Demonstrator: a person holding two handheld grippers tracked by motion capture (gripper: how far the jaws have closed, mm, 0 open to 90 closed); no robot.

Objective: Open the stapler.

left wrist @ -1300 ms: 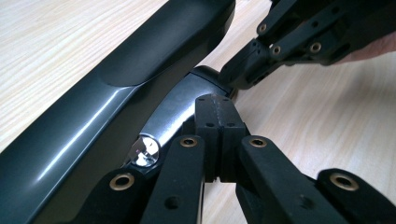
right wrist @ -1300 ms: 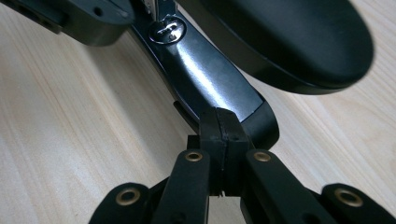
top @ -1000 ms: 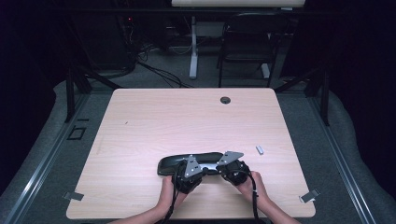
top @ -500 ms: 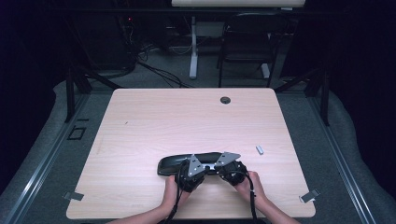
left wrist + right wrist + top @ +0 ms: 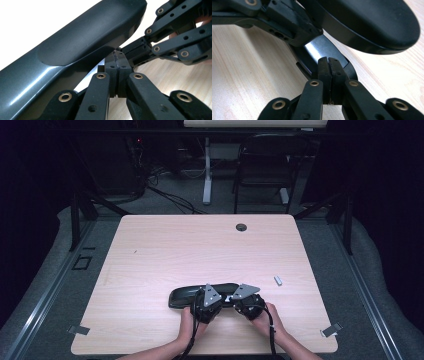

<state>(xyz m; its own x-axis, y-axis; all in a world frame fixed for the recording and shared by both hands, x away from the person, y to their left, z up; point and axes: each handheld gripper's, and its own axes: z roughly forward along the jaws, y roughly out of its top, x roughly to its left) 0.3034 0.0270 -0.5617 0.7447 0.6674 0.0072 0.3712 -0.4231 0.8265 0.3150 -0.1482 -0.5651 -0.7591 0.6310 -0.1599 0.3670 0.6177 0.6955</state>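
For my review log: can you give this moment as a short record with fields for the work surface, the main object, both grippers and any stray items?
surface: light wooden table
main object: dark glossy case, hinged open, near the table's front edge
left gripper: jaws shut, tips at the case's edge under its raised lid
right gripper: jaws shut, tips on the case's lower half
hands: one on each gripper, at the front edge
stray items: small white piece right of the case; round dark grommet at the far edge

Your case (image 5: 192, 296) lies on the counter (image 5: 165, 250) near its front edge, just behind your two grippers (left (image 5: 206, 306), right (image 5: 243, 303)); a small block (image 5: 278, 280) sits to its right.
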